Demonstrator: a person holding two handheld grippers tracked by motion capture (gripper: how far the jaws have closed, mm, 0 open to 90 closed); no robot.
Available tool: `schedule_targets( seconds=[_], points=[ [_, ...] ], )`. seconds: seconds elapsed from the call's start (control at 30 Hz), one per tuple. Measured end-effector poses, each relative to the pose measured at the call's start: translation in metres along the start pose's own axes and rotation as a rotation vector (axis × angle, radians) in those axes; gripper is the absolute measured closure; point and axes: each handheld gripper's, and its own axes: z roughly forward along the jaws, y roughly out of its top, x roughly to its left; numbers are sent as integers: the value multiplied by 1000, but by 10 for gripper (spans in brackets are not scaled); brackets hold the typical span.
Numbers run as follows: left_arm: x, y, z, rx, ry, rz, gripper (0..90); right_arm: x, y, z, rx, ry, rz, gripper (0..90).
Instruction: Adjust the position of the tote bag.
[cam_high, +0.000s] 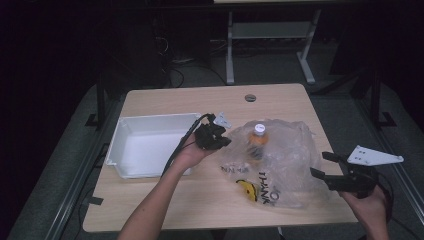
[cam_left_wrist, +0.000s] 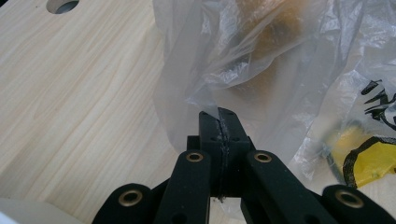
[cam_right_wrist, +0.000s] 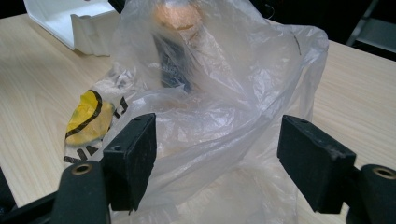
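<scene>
- While the work is plainly about getting the bottle free of its wrapping, the tabletop (cam_high: 165, 200) sets the stage: pale wood, with a round cable hole (cam_high: 250, 97) near the far edge and well out of play.
- Next in size, the clear plastic bag (cam_high: 280, 160) sprawls over the right half of the tabletop, crumpled, printed with black lettering and a yellow face near its front edge.
- Left of it sits the white bin (cam_high: 131, 150), open-topped and with nothing in it; my guess is that the bottle is bound there, so that part is not yet done.
- Now the left gripper (cam_high: 214, 136): its jaws are pinched tight on a fold of the bag's near-left edge, as the left gripper view shows, film squeezed flat between the pads (cam_left_wrist: 219, 128).
- Over to the right gripper (cam_high: 330, 167), at the bag's right side: its jaws stand wide, with loose film bulging between them but neither pad pressing on it.
- Smallest of all, the bottle (cam_high: 258, 140), white cap up, orange beneath, upright inside the bag near its far-left part.
- By my reading it's early days: one grip made, the second to come, the bottle fully enclosed.
- What stands in the way is the film itself, draped all round the bottle.
</scene>
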Motion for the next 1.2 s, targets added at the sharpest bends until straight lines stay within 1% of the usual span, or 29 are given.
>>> schedule_targets(
  seconds=[0.13,0.53,0.7,0.8,0.9,1.03,1.07,1.2],
  points=[
    [1,0,0,0,1,-5,899,0,0,2,8,5,-1,286],
    [2,0,0,7,4,-4,898,1,-1,5,30,17,-7,312],
    [3,1,1,12,5,-1,898,2,-1,7,47,30,-12,355],
    [3,1,1,17,7,0,898,2,-1,9,66,38,-23,412],
    [3,1,1,18,6,-1,898,3,-2,11,83,46,-37,491],
    [4,2,-1,20,8,4,897,4,-2,12,93,52,-43,599],
    [4,2,-1,14,8,-2,894,3,-2,12,100,59,-43,634],
    [4,2,-6,13,8,-1,864,4,-3,15,121,66,-57,753]
  ],
)
